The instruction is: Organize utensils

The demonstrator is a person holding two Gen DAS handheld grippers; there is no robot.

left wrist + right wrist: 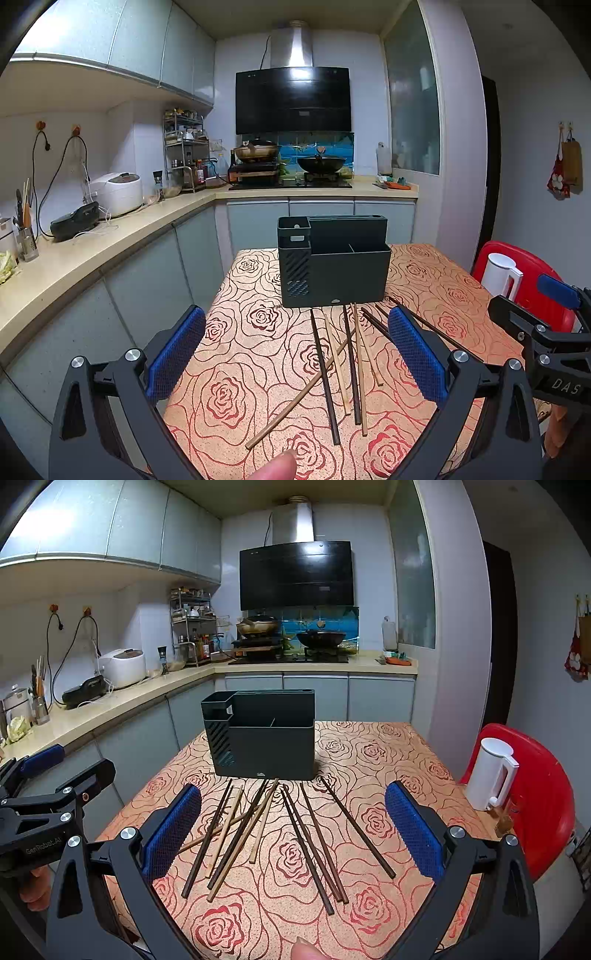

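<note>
A dark grey utensil holder [334, 271] with several compartments stands upright on the rose-patterned table [236, 369]; it also shows in the right wrist view [264, 744]. Several dark and light wooden chopsticks [303, 840] lie scattered flat in front of it, also seen in the left wrist view [341, 369]. My left gripper [295, 354] is open and empty, above the near table edge, left of the chopsticks. My right gripper [293, 830] is open and empty, above the chopsticks. Each gripper shows in the other's view, the right one [546, 332] and the left one [48, 805].
A white kettle [489, 773] stands on a red chair [535, 794] right of the table. A kitchen counter [92, 243] with a rice cooker [118, 194] runs along the left. A stove with pans [291, 162] is at the back.
</note>
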